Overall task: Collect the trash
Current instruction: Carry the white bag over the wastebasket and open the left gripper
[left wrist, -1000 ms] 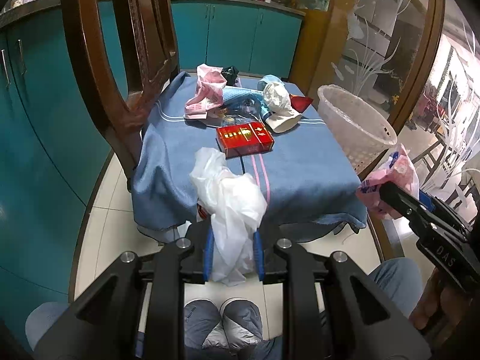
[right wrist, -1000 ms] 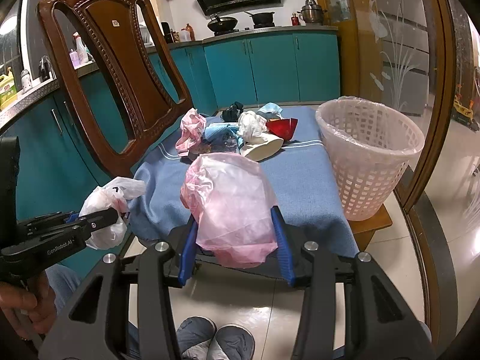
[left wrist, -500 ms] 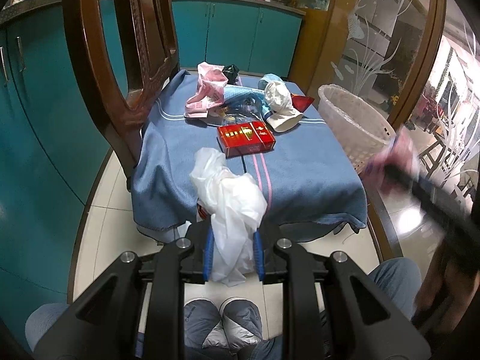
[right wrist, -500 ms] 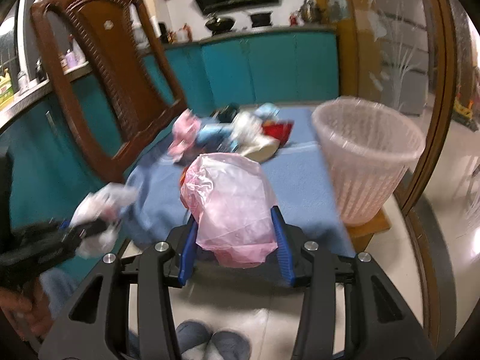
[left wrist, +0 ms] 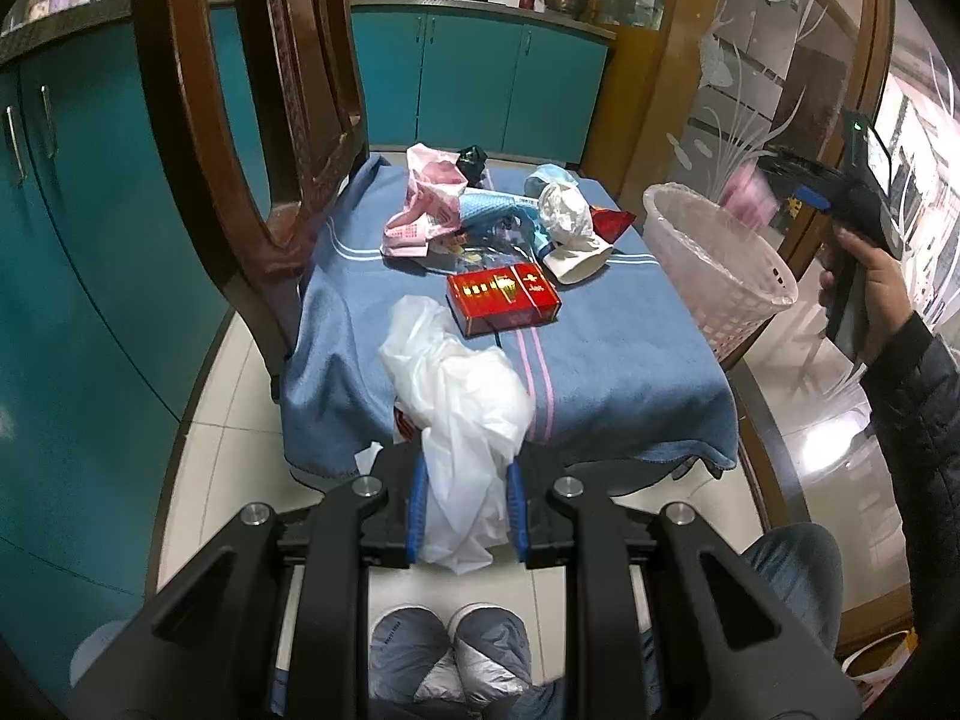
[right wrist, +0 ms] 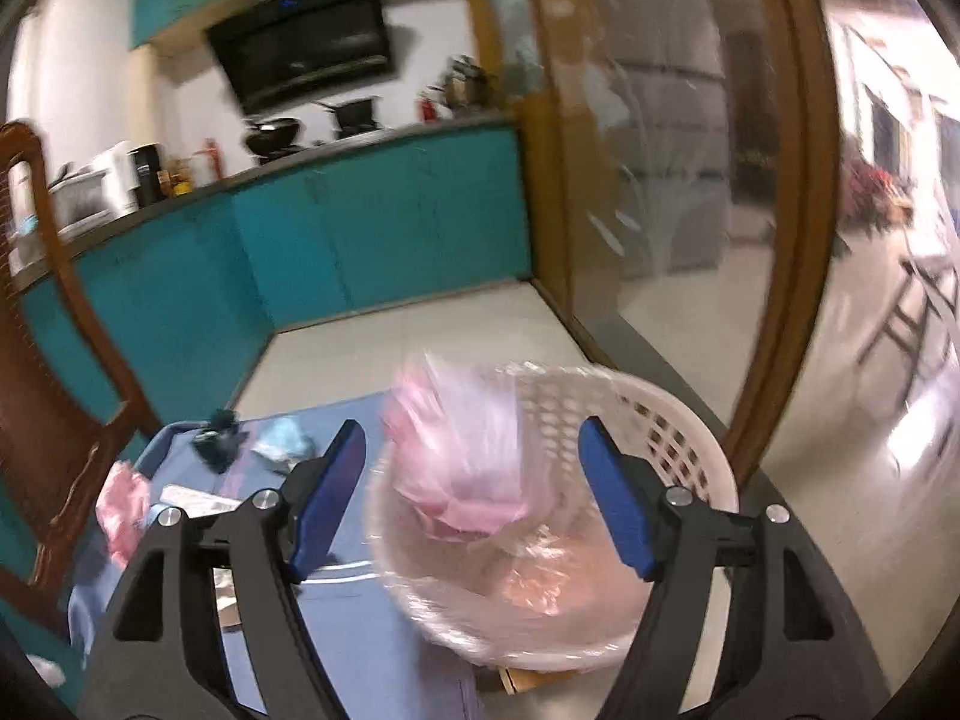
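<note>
My right tongs (right wrist: 474,498) have just been opening wide; the feather-light pink plastic bag (right wrist: 462,450) drops limply above the white laundry basket (right wrist: 678,456). My left tongs (left wrist: 467,504) pinch the white plastic bag (left wrist: 462,396) by its bunched folds.

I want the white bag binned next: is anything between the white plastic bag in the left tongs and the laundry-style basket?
Nothing solid blocks it. The white plastic bag hangs pinched in the left tongs; the basket stands open-mouthed at the table's right edge. Only the right tongs, jaws just opened, hover above it with the pink bag loose between them.
</note>
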A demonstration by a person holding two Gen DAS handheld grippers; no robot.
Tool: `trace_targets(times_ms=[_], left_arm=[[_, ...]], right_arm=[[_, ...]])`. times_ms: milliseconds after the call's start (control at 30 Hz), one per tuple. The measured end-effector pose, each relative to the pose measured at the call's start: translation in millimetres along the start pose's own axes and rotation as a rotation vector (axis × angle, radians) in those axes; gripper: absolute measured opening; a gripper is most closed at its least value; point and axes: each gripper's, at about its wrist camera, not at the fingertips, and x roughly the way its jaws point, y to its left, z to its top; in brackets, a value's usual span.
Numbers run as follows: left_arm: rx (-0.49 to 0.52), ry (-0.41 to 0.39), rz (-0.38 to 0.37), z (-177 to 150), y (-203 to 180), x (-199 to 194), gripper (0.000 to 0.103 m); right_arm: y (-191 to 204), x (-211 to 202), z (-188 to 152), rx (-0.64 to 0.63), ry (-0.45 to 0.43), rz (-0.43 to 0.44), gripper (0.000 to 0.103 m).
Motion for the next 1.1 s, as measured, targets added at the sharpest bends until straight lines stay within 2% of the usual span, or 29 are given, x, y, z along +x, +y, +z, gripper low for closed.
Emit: trace_targets(times_ms=[33,167,333,500,567,667,700,733,767,800,833,967,1100], left_arm=[[0.004,0.001,-0.001,1.1,-1.4,0.6,0.022],[0.034,0.021,-0.042,11.9,-16.7,13.6,0.022],[0.124,0.027,-0.161,45.2,-66.5,37.6,0.022],[0.257,0.017,-0.328,112.2,-163.0,71.5,0.022],[0.294,0.001,-0.371,144.9,-201.9,83.9,0.022],[0.337,-0.025,-0.401,195.6,-254.2,104.7,0.025],[0.339,-0.024,-0.421,213.7,-269.1,115.0,0.033],[0.344,-0.028,-0.427,228.5,-280.0,125.0,0.053],[0.342,-0.033,-0.411,236.6,-285.0,131.7,0.068],[0.338,-0.056,-0.383,242.0,-286.9,136.2,0.090],[0.339,-0.082,-0.366,243.3,-286.3,139.3,0.094],[0.390,-0.095,-0.353,211.9,-257.4,135.5,0.094],[0.334,-0.114,-0.317,145.0,-187.4,103.9,0.096]], right_arm=[[-2.1,-9.1,-5.0,0.010,-0.016,0.015,0.079],[-17.0,-68.8,-40.4,0.067,-0.085,0.053,0.085],[-32.1,-138.7,-112.3,0.122,-0.039,0.093,0.086],[-42.2,-185.4,-149.7,0.089,0.005,0.049,0.086],[-46.2,-191.4,-150.7,0.106,0.024,0.053,0.086],[-46.4,-206.9,-139.8,0.105,-0.005,0.049,0.086],[-44.6,-209.9,-134.7,0.100,-0.019,0.049,0.086],[-44.1,-214.1,-133.4,0.099,-0.027,0.054,0.086],[-42.9,-215.7,-131.2,0.098,-0.030,0.060,0.086],[-42.1,-218.2,-131.0,0.094,-0.033,0.062,0.086],[-40.7,-219.5,-129.6,0.091,-0.037,0.066,0.086],[-36.5,-220.7,-134.3,0.076,-0.038,0.093,0.086],[-25.4,-201.1,-144.6,0.054,0.019,0.130,0.086]])
